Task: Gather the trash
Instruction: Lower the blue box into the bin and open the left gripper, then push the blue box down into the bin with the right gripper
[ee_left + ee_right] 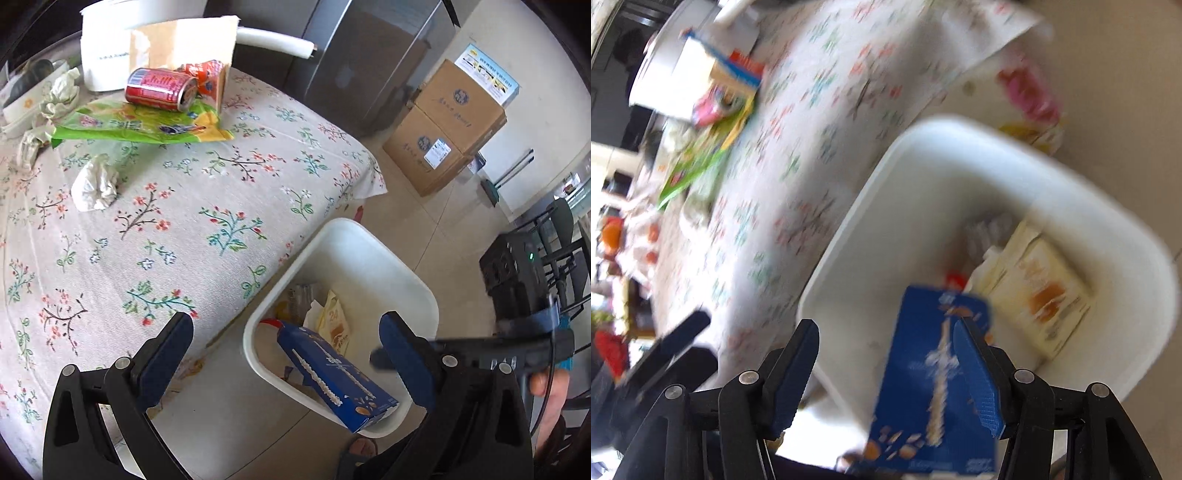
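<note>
Now the right gripper (886,373) has its fingers spread and the blue box (334,380) leans loose on the near rim of the white bin (424,295), half inside. The left gripper (286,362) is also spread and empty above that bin. To finish well, I think the box needs a small push deeper, so it cannot tip out.

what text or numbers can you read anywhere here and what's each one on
"24": yellow wrapper inside the white bin.
Red can: white lettering, too distorted to read.
Blue box: print too small, blurred in the right wrist view.
Cardboard boxes and blue leaflet: print too small.
</note>
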`<state>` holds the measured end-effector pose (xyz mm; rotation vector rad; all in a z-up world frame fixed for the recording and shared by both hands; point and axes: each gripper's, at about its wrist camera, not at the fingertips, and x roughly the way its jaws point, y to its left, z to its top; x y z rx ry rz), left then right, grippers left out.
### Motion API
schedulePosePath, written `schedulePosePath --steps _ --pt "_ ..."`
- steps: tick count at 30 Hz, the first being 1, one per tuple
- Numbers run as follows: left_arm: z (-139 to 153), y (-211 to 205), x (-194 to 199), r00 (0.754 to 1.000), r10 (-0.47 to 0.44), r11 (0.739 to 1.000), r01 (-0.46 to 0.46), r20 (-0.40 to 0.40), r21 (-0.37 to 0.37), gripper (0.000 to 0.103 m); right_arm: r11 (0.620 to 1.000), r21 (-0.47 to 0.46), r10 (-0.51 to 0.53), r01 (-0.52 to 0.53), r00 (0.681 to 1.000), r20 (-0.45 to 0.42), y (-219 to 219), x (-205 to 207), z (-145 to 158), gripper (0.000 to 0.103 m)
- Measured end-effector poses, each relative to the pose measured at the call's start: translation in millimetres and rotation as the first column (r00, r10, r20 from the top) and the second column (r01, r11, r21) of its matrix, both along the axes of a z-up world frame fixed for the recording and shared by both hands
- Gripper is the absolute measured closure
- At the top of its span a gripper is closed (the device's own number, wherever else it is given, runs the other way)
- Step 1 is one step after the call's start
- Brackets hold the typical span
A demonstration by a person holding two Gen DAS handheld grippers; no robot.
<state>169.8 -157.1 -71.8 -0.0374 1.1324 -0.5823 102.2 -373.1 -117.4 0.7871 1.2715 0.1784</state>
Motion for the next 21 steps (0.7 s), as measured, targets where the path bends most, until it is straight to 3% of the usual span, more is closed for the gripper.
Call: schedulePosePath --steps 2,6,8,10,13,15,17,21 --pt "-1.7 6.5 3.2 1.0 0.015 1.0 -0.015 -0.007 -0.005 0.002 0.991 0.085 0.107 -0.102 0.993 -0.049 19.8 -4.0 -11.2 0.037" --pt "-3.2 12.9 7.4 1.0 0.017 1.0 -0.017 -0.013 -0.022 0.002 0.956 0.085 0.284 -0.28 0.958 -0.033 54.8 -19.1 -7.4 0.037" --pt "-2.1 14.2 7.9 1.0 0.021 1.0 -0.022 -0.008 -0.022 0.002 0.93 -0.081 0.358 -0.358 0.934 -0.022 71.1 -26.9 3.0 0.035" --pt "-2.3 12.5 8.2 1.0 0.021 1.0 -0.021 -0.007 -0.022 0.002 0.851 -0.303 0.436 -0.43 0.899 -0.052 89.0 -32.6 3.0 0.034" --pt "-5.5 10.3 8.5 1.0 0.016 1.0 -0.016 -0.01 -0.012 0.002 0.811 -0.421 0.35 -0.406 0.914 -0.206 78.8 -23.9 -33.8 0.036" --pt "-5.7 10.5 8.7 1.0 0.013 1.0 -0.013 -0.009 -0.012 0.002 0.791 -0.456 0.33 -0.409 0.912 -0.245 71.9 -20.2 -45.4 0.036" --pt "-4.2 11.7 9.3 1.0 0.02 1.0 -0.02 0.0 -0.013 0.002 0.801 -0.455 0.315 -0.388 0.921 -0.231 71.0 -17.9 -42.9 0.043" --pt "-1.2 16.0 9.7 1.0 0.03 0.999 -0.03 0.009 -0.017 0.002 0.855 -0.406 0.267 -0.323 0.945 -0.189 65.9 -9.2 -43.4 0.067"
